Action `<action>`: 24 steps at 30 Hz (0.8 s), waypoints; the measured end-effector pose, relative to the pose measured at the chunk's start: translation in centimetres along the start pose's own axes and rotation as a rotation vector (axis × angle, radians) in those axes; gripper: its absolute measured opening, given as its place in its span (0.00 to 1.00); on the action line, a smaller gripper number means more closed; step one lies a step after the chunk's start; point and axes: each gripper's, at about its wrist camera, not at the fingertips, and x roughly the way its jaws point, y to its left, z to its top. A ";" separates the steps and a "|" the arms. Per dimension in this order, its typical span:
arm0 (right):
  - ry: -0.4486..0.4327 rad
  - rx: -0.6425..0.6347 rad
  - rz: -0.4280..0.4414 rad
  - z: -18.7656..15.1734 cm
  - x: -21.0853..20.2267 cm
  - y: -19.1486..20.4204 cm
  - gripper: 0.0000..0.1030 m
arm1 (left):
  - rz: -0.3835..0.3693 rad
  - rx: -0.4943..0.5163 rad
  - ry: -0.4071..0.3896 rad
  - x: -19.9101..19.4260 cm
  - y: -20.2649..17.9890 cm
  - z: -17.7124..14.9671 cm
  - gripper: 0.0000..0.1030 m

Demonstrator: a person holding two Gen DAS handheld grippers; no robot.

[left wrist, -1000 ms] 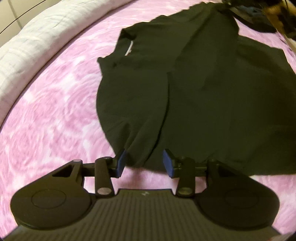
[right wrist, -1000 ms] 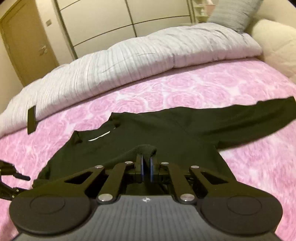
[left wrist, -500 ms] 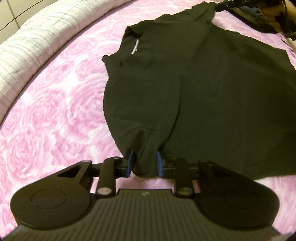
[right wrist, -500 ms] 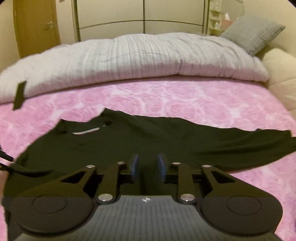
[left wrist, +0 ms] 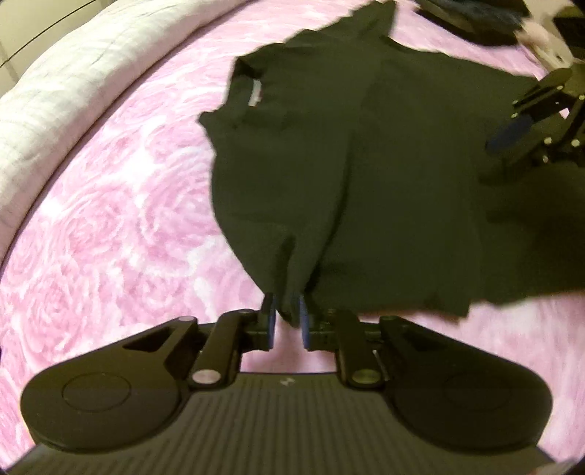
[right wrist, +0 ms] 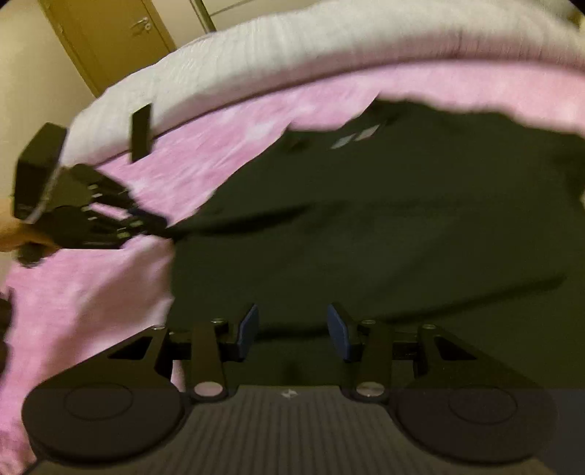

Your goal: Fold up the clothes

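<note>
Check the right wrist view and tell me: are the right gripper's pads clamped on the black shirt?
No. The right gripper has its jaws apart and opening, hovering over the black shirt with no fabric pinched between the pads.

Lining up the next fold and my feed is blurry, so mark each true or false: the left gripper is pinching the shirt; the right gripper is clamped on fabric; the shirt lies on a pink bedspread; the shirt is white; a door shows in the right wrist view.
1. The left gripper pinches the black shirt. True: a bunched bit of its edge sits between the pads.
2. The right gripper is clamped on fabric. False: its jaws are opening, with nothing pinched between them.
3. The shirt lies on a pink bedspread. True.
4. The shirt is white. False: it is black.
5. A door shows in the right wrist view. True.
</note>
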 end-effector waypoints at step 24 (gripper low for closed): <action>0.064 0.359 0.114 -2.7 6.1 4.0 0.55 | -0.045 0.121 -0.018 -0.3 4.2 -0.3 0.05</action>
